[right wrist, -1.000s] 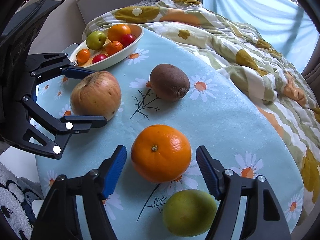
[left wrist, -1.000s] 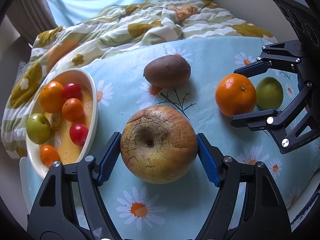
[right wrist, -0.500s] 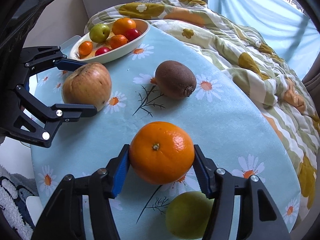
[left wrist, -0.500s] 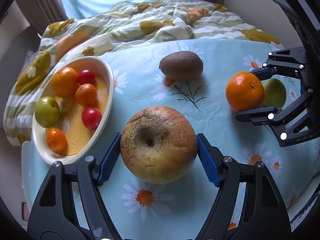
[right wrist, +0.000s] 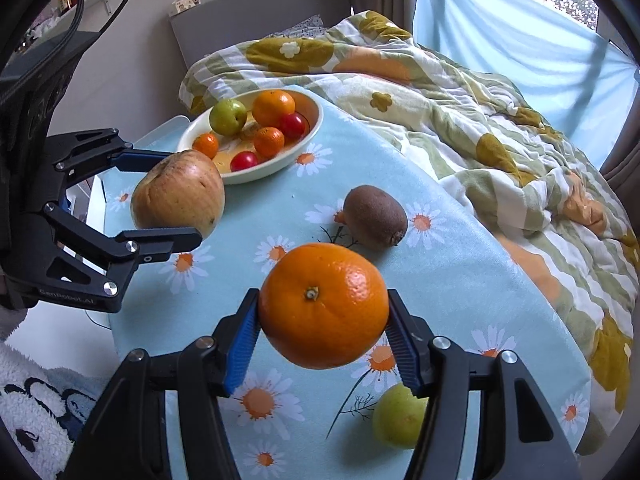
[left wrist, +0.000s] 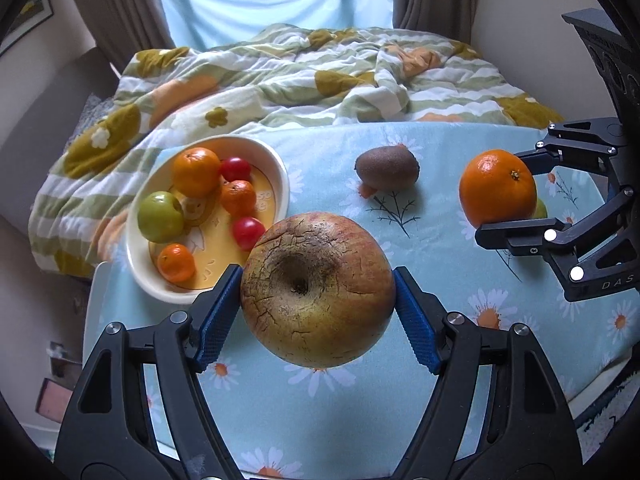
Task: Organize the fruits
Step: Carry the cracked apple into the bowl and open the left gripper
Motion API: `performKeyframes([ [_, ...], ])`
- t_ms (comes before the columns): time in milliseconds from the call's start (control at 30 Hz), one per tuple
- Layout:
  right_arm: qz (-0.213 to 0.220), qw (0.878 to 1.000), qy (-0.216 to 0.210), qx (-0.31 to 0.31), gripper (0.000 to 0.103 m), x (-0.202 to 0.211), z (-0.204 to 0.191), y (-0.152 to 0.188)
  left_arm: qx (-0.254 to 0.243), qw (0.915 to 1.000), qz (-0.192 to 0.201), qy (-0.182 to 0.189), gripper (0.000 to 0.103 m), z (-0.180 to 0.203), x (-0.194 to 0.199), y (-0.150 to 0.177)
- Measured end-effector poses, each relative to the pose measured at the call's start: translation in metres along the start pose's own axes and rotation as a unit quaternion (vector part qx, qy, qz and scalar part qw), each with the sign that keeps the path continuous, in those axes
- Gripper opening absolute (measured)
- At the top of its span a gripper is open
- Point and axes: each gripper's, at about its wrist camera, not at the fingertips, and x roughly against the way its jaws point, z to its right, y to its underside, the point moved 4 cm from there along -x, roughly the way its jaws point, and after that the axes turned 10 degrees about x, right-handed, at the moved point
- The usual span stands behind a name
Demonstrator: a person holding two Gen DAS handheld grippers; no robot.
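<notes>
- Left gripper (left wrist: 318,312) is clamped on the big apple (left wrist: 316,290), blue pads pressed to both its sides, and the apple hangs clear of the daisy tablecloth (left wrist: 440,240) (cracked, russeted skin, stem hollow facing the camera).
- Right gripper (right wrist: 323,330) has the orange (right wrist: 323,306) pinched between its pads, also off the cloth.
- Just under and behind that orange, a green fruit (right wrist: 398,416) sits on the cloth near the right finger.
- Mid-table, the kiwi (right wrist: 375,216) lies alone, apart from both grippers.
- Further left, the oval bowl (left wrist: 280,168) holds a green apple (left wrist: 160,217), several small oranges and red round fruits; the held apple hangs just beside its near rim.
- Beyond the table, a rumpled flowered quilt (left wrist: 304,76), then a pale blue curtain (left wrist: 272,0).
</notes>
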Motion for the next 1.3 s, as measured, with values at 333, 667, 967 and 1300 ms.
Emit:
performKeyframes([
  [333,0.027,0.999,0.005,-0.019,0.056,0.019,-0.026,-0.045,0.018,0.9991,0.035,-0.015,0.079,-0.053,0.035,-0.016],
  [667,0.038,0.994,0.036,-0.093,0.056,0.0,-0.039,-0.099,-0.034,0.9981,0.041,0.03,0.079,-0.097,0.018,-0.047],
  [967,0.031,0.983,0.08,-0.16,0.056,-0.029,-0.039,-0.128,-0.1,0.9912,0.024,0.083,0.079,-0.114,-0.025,-0.062],
  [1300,0.022,0.966,0.134,-0.221,0.056,-0.04,-0.022,-0.127,-0.167,0.9804,-0.003,0.105,0.079,-0.106,-0.07,-0.059],
])
